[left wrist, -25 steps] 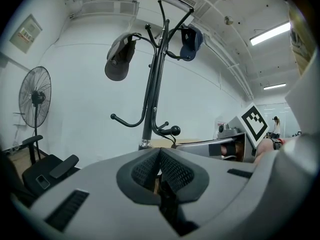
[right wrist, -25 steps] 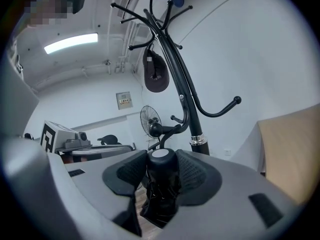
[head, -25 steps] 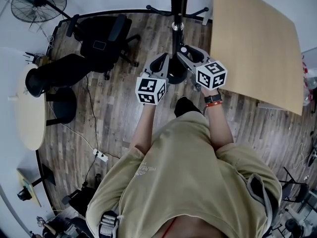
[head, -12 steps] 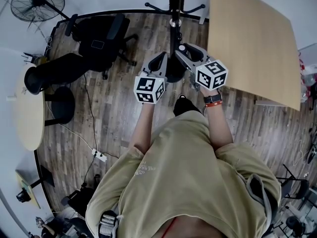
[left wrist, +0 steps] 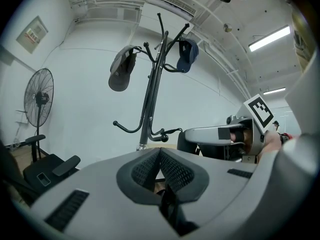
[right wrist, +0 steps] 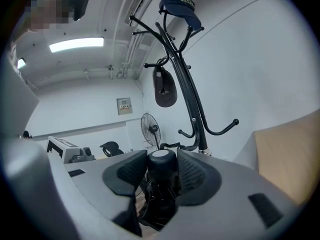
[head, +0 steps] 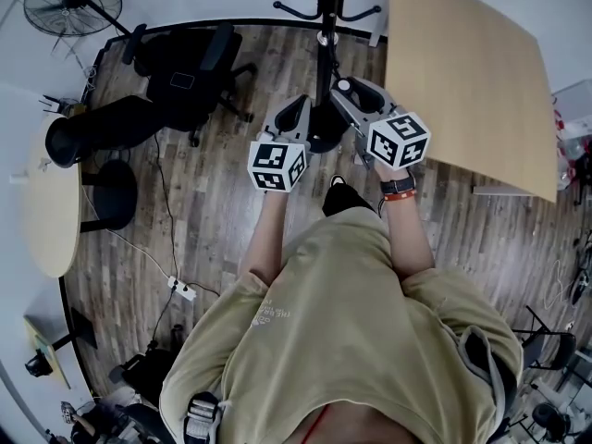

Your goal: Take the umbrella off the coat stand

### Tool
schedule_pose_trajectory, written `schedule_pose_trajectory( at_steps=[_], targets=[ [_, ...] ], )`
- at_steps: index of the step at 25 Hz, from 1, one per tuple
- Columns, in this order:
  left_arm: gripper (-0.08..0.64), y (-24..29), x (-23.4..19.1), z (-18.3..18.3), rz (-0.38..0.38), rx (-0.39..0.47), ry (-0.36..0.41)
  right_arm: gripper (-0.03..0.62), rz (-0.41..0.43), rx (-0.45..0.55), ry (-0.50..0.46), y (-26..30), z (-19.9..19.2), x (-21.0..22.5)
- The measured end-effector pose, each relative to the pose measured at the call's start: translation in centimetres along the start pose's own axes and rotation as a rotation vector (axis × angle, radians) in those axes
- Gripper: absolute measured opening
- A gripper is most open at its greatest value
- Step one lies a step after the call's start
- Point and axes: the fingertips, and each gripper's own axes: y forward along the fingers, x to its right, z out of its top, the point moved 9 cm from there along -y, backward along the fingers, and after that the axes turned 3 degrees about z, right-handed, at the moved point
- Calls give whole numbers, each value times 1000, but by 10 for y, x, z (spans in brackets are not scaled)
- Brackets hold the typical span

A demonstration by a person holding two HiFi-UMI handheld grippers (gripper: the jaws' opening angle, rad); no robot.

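The black coat stand [head: 328,7] rises just ahead of me; its pole [left wrist: 151,99] carries a grey cap [left wrist: 121,74] and a blue cap [left wrist: 187,49]. My right gripper [right wrist: 161,165] is shut on the folded black umbrella [right wrist: 161,176], whose round end sticks up between the pads. In the head view the umbrella [head: 324,137] hangs between both grippers, off the stand's hooks. My left gripper [left wrist: 160,153] has its pads closed together, pinching a thin black strip [left wrist: 169,206] of the umbrella. From above, the left gripper [head: 301,111] and the right gripper [head: 344,89] sit side by side near the pole.
A wooden tabletop [head: 472,72] lies close on the right. A black office chair [head: 190,72] and a standing fan [head: 69,3] are to the left, along with a round table [head: 51,202]. A power strip [head: 180,288] and cable lie on the wood floor.
Both grippers have risen a little with the umbrella held between them. The stand's base has drifted toward the top of the view.
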Motion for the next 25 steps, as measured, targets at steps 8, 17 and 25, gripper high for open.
schedule_pose_trajectory(
  at_steps=[8, 17, 25],
  targets=[
    [23, -35, 9, 24, 23, 27, 23, 202, -109, 5, -14, -23, 0, -25],
    [23, -68, 37, 33, 10, 28, 56, 201, -208, 46, 30, -69, -6, -48],
    [23, -99, 61, 36, 17, 30, 68, 201, -271, 90, 15, -110, -1, -75]
  ],
)
